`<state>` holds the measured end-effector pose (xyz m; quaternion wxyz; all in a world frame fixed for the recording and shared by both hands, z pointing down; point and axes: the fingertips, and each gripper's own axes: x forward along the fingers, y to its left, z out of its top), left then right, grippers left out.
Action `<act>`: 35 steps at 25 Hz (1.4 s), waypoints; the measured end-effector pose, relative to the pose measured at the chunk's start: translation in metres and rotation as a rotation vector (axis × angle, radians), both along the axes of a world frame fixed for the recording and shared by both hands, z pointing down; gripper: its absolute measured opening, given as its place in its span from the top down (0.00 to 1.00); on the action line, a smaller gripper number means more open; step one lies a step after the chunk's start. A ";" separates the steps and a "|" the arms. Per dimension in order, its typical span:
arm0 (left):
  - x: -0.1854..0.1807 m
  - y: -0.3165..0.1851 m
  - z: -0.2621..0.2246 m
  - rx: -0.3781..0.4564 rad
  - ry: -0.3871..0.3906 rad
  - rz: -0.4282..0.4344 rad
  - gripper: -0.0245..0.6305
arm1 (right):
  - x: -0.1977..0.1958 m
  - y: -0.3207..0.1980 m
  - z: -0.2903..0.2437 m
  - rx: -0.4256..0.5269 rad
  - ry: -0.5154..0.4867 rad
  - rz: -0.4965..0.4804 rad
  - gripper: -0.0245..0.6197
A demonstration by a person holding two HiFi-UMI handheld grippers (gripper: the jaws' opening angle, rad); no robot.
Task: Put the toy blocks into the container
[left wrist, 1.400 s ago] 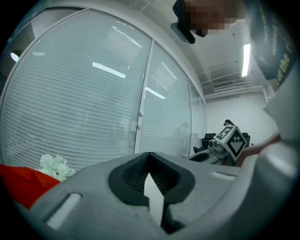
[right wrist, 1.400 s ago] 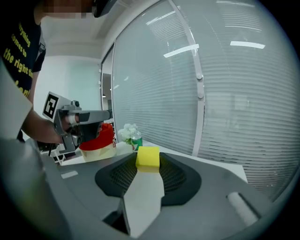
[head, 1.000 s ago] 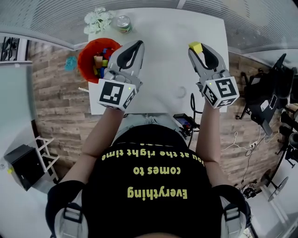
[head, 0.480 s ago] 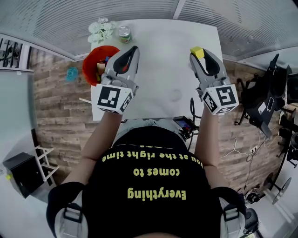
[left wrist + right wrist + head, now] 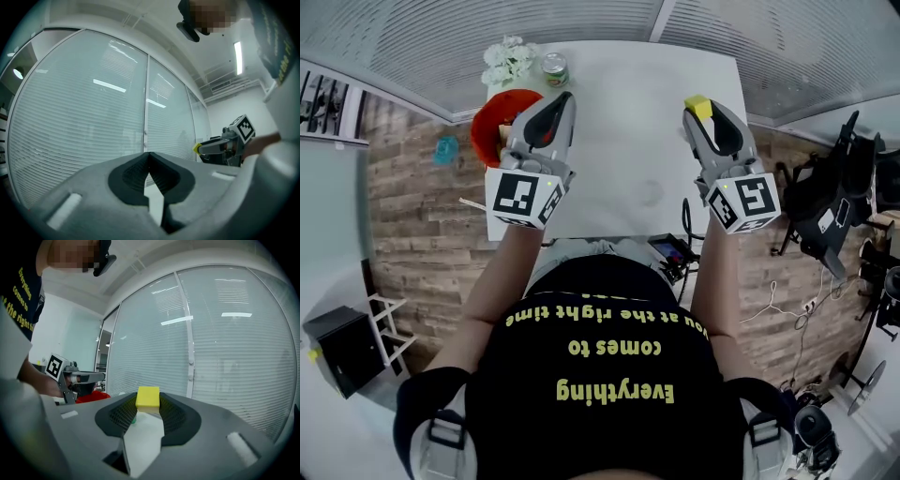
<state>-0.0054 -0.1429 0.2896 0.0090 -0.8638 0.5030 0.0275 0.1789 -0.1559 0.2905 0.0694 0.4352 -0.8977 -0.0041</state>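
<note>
Carry step: right gripper clamps yellow block above table; left gripper jaws together, empty; next move likely across to red container, then release.

Head view looks steeply down; both gripper views face level, sharing window blinds.

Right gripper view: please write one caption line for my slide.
Right gripper holds a yellow block between its jaws; left gripper and red container appear at left.
</note>
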 end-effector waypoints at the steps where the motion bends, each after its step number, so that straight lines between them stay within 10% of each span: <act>1: -0.001 0.001 0.000 0.000 -0.003 -0.003 0.97 | -0.002 0.001 0.000 0.000 0.000 -0.006 0.72; 35: -0.190 0.095 0.003 -0.020 -0.010 -0.490 0.97 | -0.225 0.021 0.017 -0.045 0.022 -0.537 0.72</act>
